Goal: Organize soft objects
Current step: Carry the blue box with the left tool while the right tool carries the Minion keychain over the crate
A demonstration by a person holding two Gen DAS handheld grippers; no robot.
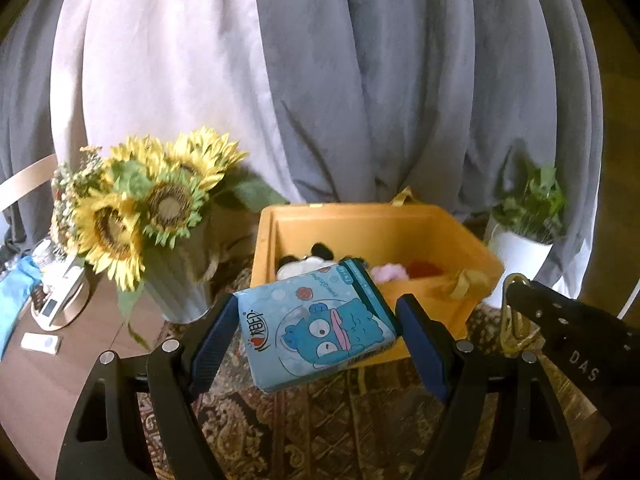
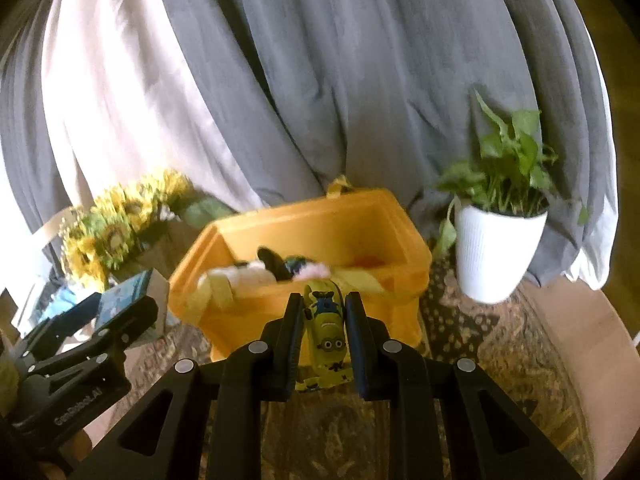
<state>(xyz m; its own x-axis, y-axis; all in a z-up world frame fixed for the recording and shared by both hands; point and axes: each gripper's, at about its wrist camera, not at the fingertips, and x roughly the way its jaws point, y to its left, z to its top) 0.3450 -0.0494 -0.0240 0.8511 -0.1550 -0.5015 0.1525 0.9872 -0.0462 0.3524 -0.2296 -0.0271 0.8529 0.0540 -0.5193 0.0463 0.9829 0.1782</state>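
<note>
My left gripper (image 1: 318,320) is shut on a blue tissue pack (image 1: 316,324) with a cartoon fish print, held in the air just in front of the yellow fabric bin (image 1: 360,224). The bin holds a panda plush (image 1: 308,260), a pink soft item (image 1: 388,272) and a red one (image 1: 426,268). My right gripper (image 2: 322,320) is shut on a yellow Minion pouch (image 2: 326,328), held in front of the same bin (image 2: 320,224). The left gripper with the blue pack (image 2: 128,300) shows at the left of the right wrist view.
A vase of sunflowers (image 1: 160,208) stands left of the bin. A white pot with a green plant (image 2: 496,240) stands to its right. A patterned rug (image 1: 340,420) covers the table. Grey and white curtains (image 1: 320,80) hang behind. Small items (image 1: 52,304) lie at the far left.
</note>
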